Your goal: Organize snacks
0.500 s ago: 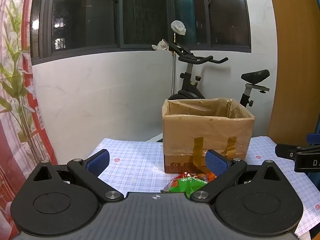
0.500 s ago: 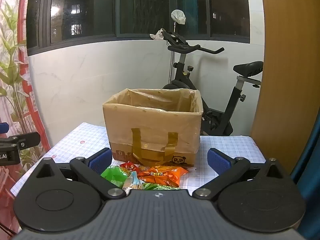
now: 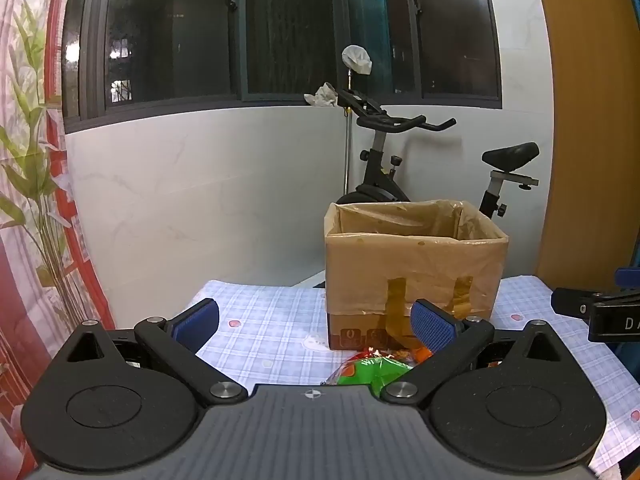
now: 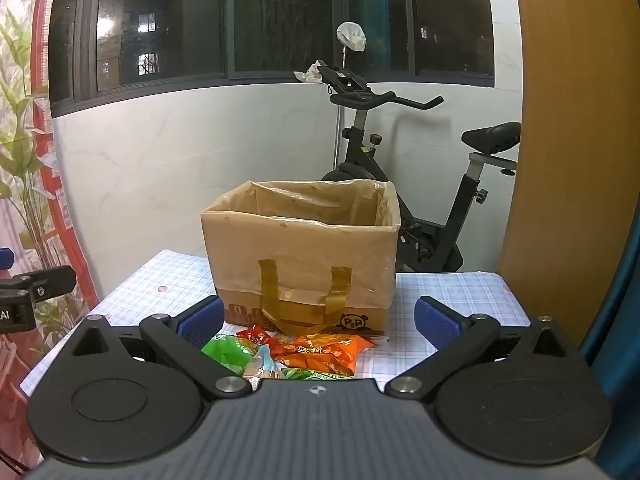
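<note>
An open brown bag-box [image 4: 304,256] with tan handles stands on the checked tablecloth [image 4: 452,292]; it also shows in the left wrist view [image 3: 412,268]. Several snack packets lie in front of it: an orange packet [image 4: 324,354], a green packet [image 4: 226,352] and a red one [image 4: 252,336]. The left wrist view shows the green packet [image 3: 372,370] partly hidden by my gripper body. My left gripper [image 3: 316,322] is open and empty, above the table left of the box. My right gripper [image 4: 318,320] is open and empty, above the packets.
An exercise bike [image 4: 404,184] stands behind the table by the white wall. A wooden panel [image 4: 568,128] is at the right. A red and floral curtain [image 3: 28,200] hangs at the left. Each gripper sees the other at its frame edge [image 3: 596,312].
Both views have barely shifted. The grippers stay open and the packets have not moved.
</note>
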Demonstrator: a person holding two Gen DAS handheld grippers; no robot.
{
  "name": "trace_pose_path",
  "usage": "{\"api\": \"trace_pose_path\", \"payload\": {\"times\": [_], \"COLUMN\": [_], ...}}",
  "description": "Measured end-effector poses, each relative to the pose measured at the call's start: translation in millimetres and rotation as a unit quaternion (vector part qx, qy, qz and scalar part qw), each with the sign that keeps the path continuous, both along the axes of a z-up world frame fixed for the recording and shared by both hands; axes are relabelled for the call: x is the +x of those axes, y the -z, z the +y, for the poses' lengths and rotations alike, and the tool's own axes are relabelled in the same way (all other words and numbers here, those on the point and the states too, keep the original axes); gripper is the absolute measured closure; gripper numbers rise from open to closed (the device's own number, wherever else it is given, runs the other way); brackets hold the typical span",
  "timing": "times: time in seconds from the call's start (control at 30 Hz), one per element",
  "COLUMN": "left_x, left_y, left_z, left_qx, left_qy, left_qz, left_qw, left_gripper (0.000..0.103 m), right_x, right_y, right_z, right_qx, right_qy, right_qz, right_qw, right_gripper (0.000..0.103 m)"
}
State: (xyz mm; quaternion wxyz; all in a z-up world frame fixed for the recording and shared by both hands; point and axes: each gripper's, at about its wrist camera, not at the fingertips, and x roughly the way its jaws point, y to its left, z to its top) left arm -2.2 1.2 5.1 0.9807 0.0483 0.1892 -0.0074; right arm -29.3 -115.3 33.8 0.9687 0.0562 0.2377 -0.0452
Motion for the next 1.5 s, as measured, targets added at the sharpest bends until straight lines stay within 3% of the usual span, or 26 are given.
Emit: {"api": "trace_pose_path", "payload": {"times": [1.5], "left_x": [-2.0], "left_y": [5.4], "left_z": [-0.5], "left_qx": [-0.007], "left_qy": [-0.003], "left_qz": [0.002], "left_qw": [1.0], "left_gripper": [0.0], "right_x": [-0.1], "right_y": [1.3], "right_z": [0.2], "right_qx": [-0.001], "right_qy": [-0.001], "right_qz": [-0.001], "right_qw": [1.0], "right_gripper": [0.0]}}
